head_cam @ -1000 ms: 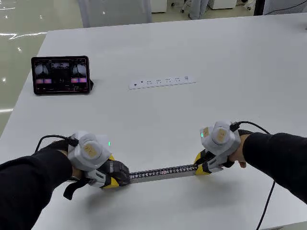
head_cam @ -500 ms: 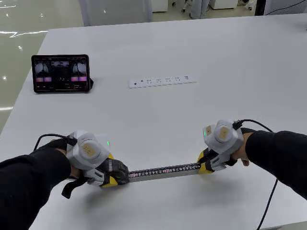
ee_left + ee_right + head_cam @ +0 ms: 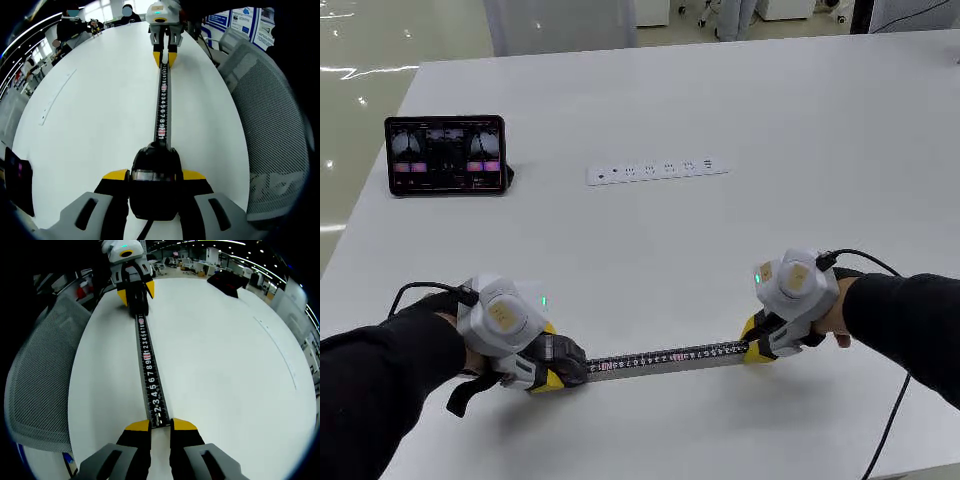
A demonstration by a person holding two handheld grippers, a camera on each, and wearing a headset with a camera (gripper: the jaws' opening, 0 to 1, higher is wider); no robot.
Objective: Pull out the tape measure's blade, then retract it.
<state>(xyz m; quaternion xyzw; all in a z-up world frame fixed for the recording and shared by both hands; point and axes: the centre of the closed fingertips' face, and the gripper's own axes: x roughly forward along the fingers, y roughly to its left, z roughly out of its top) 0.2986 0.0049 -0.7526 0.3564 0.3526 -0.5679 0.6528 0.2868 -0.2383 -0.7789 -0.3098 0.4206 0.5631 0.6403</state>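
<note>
While the blade (image 3: 149, 370) spans the gap between the two grippers, I log the hold as follows.

Left gripper (image 3: 552, 357): clamped around the black case (image 3: 155, 187) of the tape measure, a yellow tip on either flank. The case sits low on the desk (image 3: 720, 230), near its front edge.

Right gripper (image 3: 160, 426): pinched on the free end of the blade, just past the lowest numerals.

The blade lies flat along the desk, printed side up. It runs straight from the case mouth to the right gripper, with no twist or kink that I can see.

Judgement: the pull-out is in hand, with a good run of numerals exposed. Retraction is not yet done.

Notes for doing the step well:
- Draw the right gripper along the blade's own line, away from the case. Sideways drift would bow the blade or lever it at the case mouth.
- Hold both ends at one height, low over the desk, so the blade does not buckle.
- Treat the left gripper as a fixed anchor. If the case slips or turns in the jaws, the pull is wasted.
- For the return, I would walk the right gripper back toward the case under light tension. A freed blade would likely whip in and slam its hook against the case.
- I cannot tell whether a lock is set on the case.
</note>
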